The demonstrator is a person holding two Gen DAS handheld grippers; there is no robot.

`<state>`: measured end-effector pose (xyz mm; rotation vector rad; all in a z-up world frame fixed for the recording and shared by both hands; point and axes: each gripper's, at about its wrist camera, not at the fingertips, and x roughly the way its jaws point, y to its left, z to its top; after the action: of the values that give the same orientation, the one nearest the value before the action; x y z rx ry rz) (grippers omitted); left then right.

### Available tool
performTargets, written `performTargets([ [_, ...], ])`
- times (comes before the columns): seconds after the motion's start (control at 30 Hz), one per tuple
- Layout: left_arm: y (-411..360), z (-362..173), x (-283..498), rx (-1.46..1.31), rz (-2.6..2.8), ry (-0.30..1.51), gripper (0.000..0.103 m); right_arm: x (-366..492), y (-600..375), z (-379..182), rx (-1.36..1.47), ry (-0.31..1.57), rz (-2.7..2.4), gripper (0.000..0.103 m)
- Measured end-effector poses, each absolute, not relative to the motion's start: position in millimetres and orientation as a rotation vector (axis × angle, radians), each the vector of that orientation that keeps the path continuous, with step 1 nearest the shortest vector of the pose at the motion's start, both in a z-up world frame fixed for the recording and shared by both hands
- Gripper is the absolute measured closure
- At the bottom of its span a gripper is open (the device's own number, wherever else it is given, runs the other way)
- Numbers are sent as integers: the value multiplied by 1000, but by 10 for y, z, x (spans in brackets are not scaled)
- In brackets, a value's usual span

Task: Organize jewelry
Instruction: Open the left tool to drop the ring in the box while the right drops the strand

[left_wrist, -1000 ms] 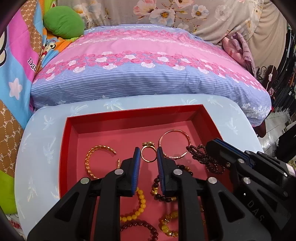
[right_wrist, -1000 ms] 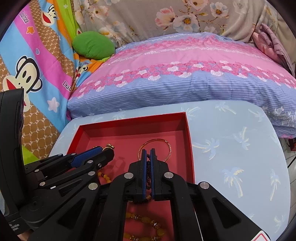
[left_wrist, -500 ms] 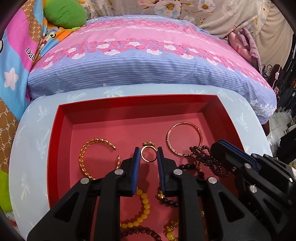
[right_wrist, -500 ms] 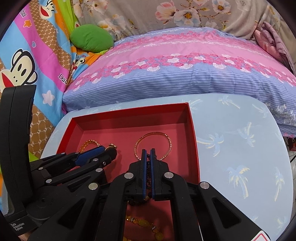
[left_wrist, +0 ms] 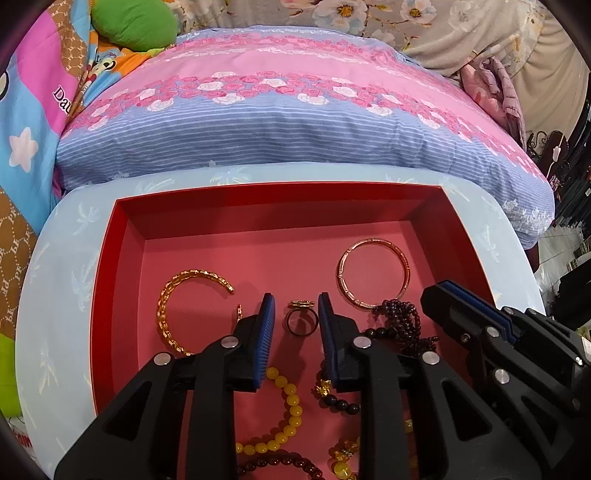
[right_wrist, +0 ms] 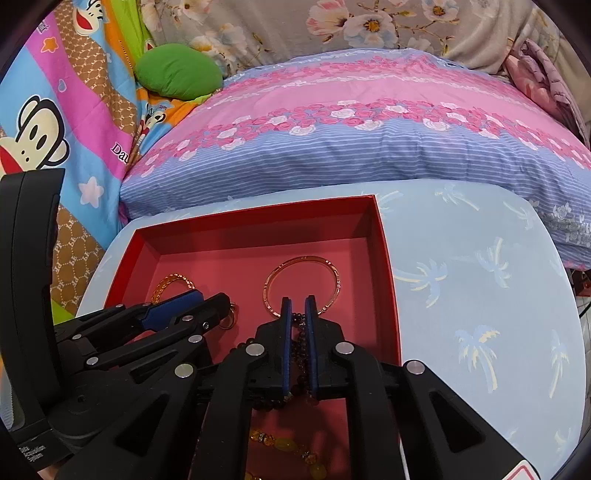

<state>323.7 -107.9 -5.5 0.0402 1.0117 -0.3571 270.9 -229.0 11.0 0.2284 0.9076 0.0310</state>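
Red-walled tray (left_wrist: 110,266) noted on pale blue palm-print tabletop (left_wrist: 62,236), pink floor inside. Left wrist view: left gripper (left_wrist: 295,317) held low over tray floor, fingers spread, gold ring (left_wrist: 302,320) lying between the blue pads without visible contact. Open gold cuff (left_wrist: 173,306) lying left of the ring, well apart from it. Rose-gold bangle (left_wrist: 373,273) lying flat toward the right rear. Dark red bead bracelet (left_wrist: 400,319) heaped just nearside of the bangle, touching its rim. Yellow bead strand (left_wrist: 288,410) and black bead strand (left_wrist: 340,400) lying further to the near side, partly hidden by the fingers. Right gripper entering at right edge, tip close to the dark red beads. Striped floral pillow (left_wrist: 295,122) and green cushion (left_wrist: 133,22) recorded behind the table.

Right wrist view: right gripper (right_wrist: 297,321) nearly pressed together, narrow gap only, pinching dark red bead bracelet (right_wrist: 299,339), strand running down between the pads. Rose-gold bangle (right_wrist: 332,273) just beyond the fingertips, near rim hidden behind them. Left gripper (right_wrist: 207,301) at left, spread, gold ring (right_wrist: 227,319) at its tip. Gold cuff (right_wrist: 168,282) partly hidden behind it. Amber beads (right_wrist: 280,441) visible under the right fingers. Tray's right wall (right_wrist: 388,280) beside bare tabletop (right_wrist: 480,295).
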Motion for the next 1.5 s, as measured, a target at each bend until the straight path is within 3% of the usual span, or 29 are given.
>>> performTargets([
  [0.27,-1071,-8,3216,49,-336,988,71,2675,-2298,150,224,895,15,84],
  [1.5,-771,755,2071,37,-297,855,53,1485,-2103,929,183,768,15,74],
])
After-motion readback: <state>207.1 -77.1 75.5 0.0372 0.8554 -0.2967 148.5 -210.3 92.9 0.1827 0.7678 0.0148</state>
